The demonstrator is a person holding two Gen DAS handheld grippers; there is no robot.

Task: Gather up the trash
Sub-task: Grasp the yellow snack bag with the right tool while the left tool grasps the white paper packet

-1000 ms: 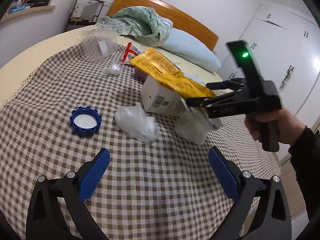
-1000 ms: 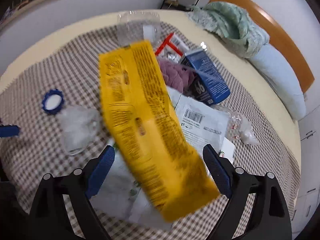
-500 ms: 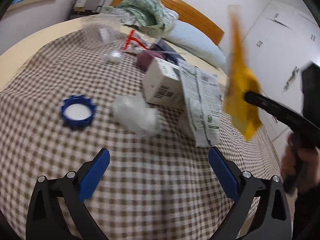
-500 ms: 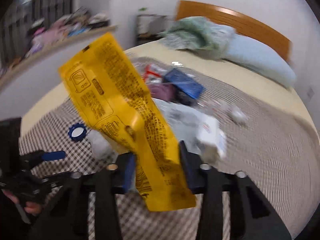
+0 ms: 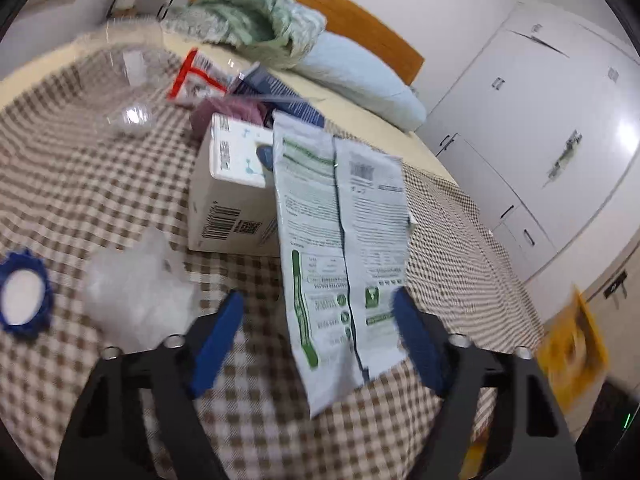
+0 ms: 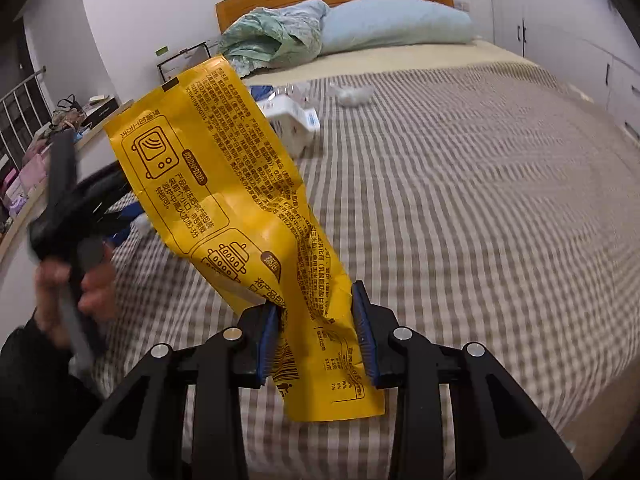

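Note:
My right gripper (image 6: 316, 332) is shut on a yellow snack wrapper (image 6: 224, 208) and holds it up above the checked bedspread (image 6: 460, 208); the wrapper also shows blurred at the right edge of the left wrist view (image 5: 572, 348). My left gripper (image 5: 320, 340) is open, its blue fingers on either side of the lower end of a white-and-green printed wrapper (image 5: 340, 248) that leans on a white carton (image 5: 230, 196). A crumpled clear plastic bag (image 5: 136, 292) and a blue lid (image 5: 22, 294) lie to the left.
Further back lie a maroon item (image 5: 224, 110), a dark blue carton (image 5: 284, 96), a red-and-white packet (image 5: 196, 76) and a clear plastic container (image 5: 128, 80). A green blanket (image 5: 256, 20) and pillow (image 5: 360, 76) are at the headboard. White wardrobes (image 5: 540, 128) stand right.
My right gripper closed on the yellow wrapper, lifted it off the pile and swung it off to the right. My left gripper moved forward around the white-and-green wrapper and narrowed.

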